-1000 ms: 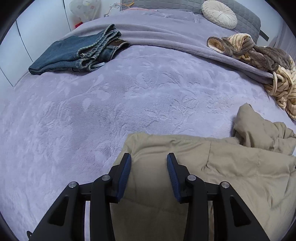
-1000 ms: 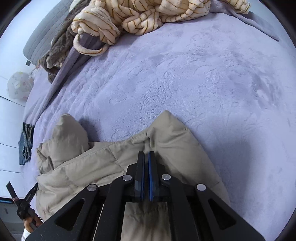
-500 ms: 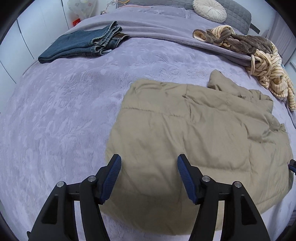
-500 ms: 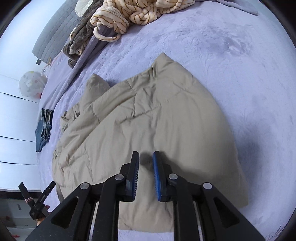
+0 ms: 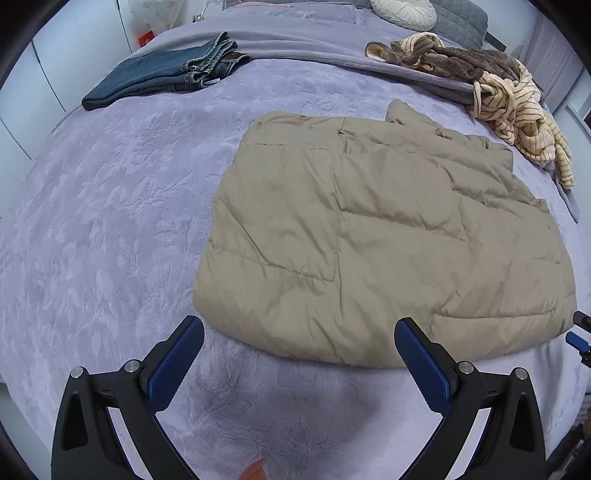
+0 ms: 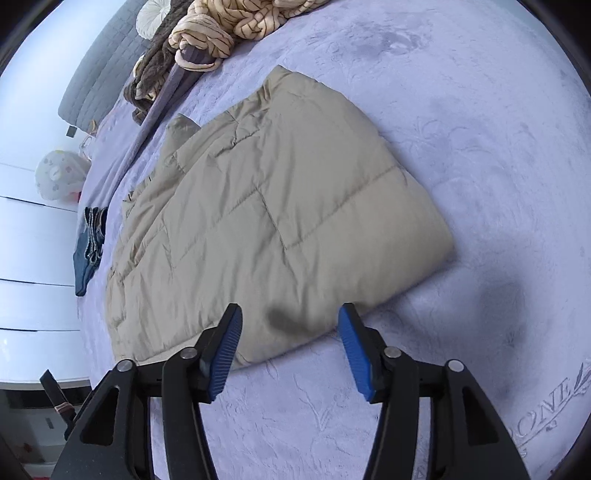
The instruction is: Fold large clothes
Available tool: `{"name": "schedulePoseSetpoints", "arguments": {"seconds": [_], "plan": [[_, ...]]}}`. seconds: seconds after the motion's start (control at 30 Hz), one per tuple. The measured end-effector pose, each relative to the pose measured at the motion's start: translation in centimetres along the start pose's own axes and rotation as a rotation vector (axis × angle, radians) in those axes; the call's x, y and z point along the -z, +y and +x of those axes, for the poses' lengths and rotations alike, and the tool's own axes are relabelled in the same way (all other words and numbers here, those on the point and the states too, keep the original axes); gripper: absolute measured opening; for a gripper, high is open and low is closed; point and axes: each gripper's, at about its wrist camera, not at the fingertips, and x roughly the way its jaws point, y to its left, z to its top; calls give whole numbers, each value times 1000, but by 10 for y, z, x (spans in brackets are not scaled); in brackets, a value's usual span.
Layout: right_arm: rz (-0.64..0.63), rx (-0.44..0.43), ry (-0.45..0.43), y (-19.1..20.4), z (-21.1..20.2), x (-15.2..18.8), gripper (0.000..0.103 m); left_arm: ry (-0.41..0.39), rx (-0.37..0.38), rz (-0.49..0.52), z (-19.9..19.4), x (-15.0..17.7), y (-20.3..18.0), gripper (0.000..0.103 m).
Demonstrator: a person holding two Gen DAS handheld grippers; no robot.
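Observation:
A beige quilted jacket lies flat and folded on the lavender bedspread. In the right wrist view the jacket stretches away toward the upper left. My left gripper hovers above the jacket's near edge. Its jaws are opening wide and nothing is pressed between the blue pads. My right gripper hangs over the jacket's near right corner, its jaws also opening and empty. The tip of the right gripper shows at the edge of the left wrist view.
Folded jeans lie at the far left of the bed. A striped cream garment and a brown fleece one are heaped at the far right. A round cushion sits by the headboard. White cupboard doors stand beside the bed.
Both grippers let go of the jacket, opened and drew back toward the near side of the bed. The jacket now lies spread and folded flat.

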Motion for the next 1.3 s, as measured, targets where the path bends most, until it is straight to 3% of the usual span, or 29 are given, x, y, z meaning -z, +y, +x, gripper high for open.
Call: {"name": "schedulePoseSetpoints", "arguments": {"seconds": [0.1,0.23,0.33,0.37,0.4,0.47,0.57,0.8,1.07,1.3], "plan": [[29,-15,9,-8,0,10,81,25,11,-17,1,9,0,103],[71,-38,20,-17,5,20,82,52,28,-24,5,19,-2,103],[89,-48,34,-22,10,26,82,69,-4,-38,11,27,-3,103],[91,-52,38,-23,12,28,84,73,-8,-41,13,29,-4,103],[93,-55,42,-24,14,29,94,76,-6,-45,15,30,-4,103],[95,-62,39,-26,16,31,103,83,4,-51,18,34,-4,103],[101,-62,46,-28,22,32,103,94,17,-61,23,39,-5,103],[144,-98,69,-35,39,30,103,136,199,-189,39,43,4,103],[212,-231,38,-32,55,22,103,125,405,-382,58,43,28,103],[229,-302,37,-15,78,4,103,127,462,-487,81,33,43,103]]}}
